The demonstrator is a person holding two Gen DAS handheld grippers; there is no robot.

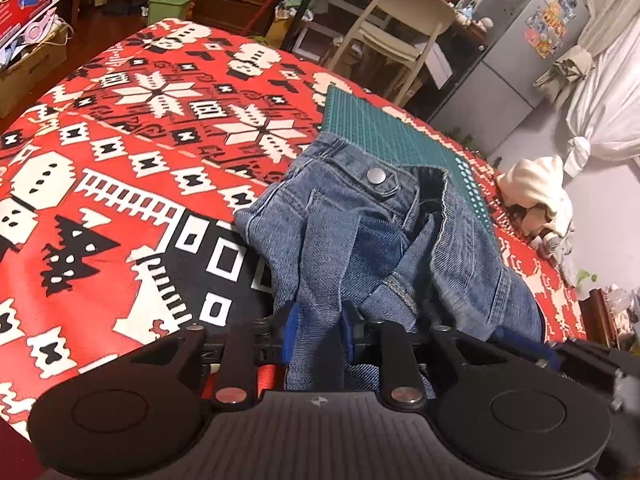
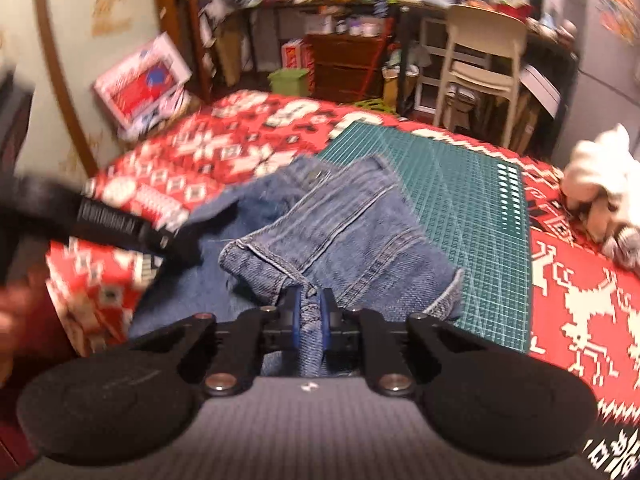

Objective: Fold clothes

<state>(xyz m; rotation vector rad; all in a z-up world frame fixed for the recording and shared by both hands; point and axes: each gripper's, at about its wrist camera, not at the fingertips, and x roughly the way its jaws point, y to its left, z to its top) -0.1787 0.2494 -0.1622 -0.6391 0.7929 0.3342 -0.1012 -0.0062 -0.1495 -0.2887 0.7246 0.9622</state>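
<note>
1. Your left tool point(image 1: 316, 330) is clamped on a fold of the denim jeans point(image 1: 360, 240); the cloth runs between its blue pads point(image 1: 291, 326) and back under the tool body.
2. Your right tool point(image 2: 310, 314) is likewise closed on the jeans point(image 2: 340, 232), gripping a stitched seam edge between its pads point(image 2: 326, 316).
3. In the right wrist view, your left tool shows as a dark, blurred shape point(image 2: 120, 228) at the left, meeting the denim's left edge.
4. The jeans lie bunched just ahead of both tools. The waistband, with a metal snap button point(image 1: 376, 176), faces away from you.
5. The garment rests partly on the red patterned cloth point(image 1: 120, 140) covering the desk, and partly on a green cutting mat point(image 2: 472, 208), which it overlaps at the mat's near left portion.
6. A cream-coloured bundle of cloth point(image 1: 540, 188) sits at the right edge of the desk, well apart from the jeans.
7. Beyond the desk stand a pale chair point(image 2: 484, 56), a green bin point(image 1: 170, 8) and cluttered shelving point(image 2: 340, 40). The right wrist view is motion-blurred, so finer detail there cannot be told.
</note>
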